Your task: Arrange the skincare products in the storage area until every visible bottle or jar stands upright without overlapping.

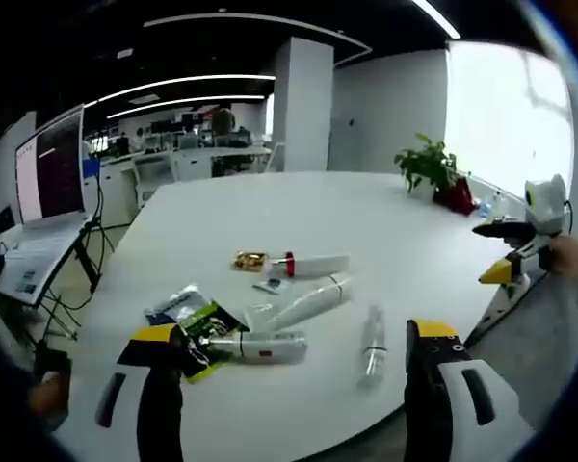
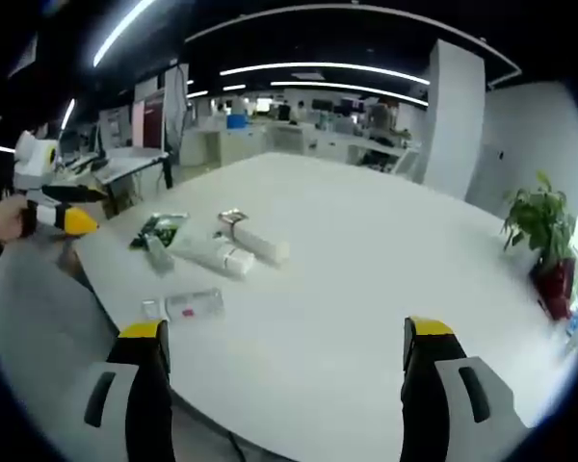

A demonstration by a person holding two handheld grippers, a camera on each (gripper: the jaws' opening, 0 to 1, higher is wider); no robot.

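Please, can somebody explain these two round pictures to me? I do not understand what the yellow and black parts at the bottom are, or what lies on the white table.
No robot is here. A person holds one hand tool in each hand, and each tool has a two-jaw claw with a small camera riding on it. The left gripper view looks along the left claw; the right gripper view looks along the right claw. The yellow-tipped black parts are each claw's own jaws, standing wide open and holding nothing.

At the right edge of the left gripper view the other claw comes in.

On the white table lie several skincare tubes on their sides, a clear bottle, also lying down, and a dark packet. A potted plant stands at the far edge.
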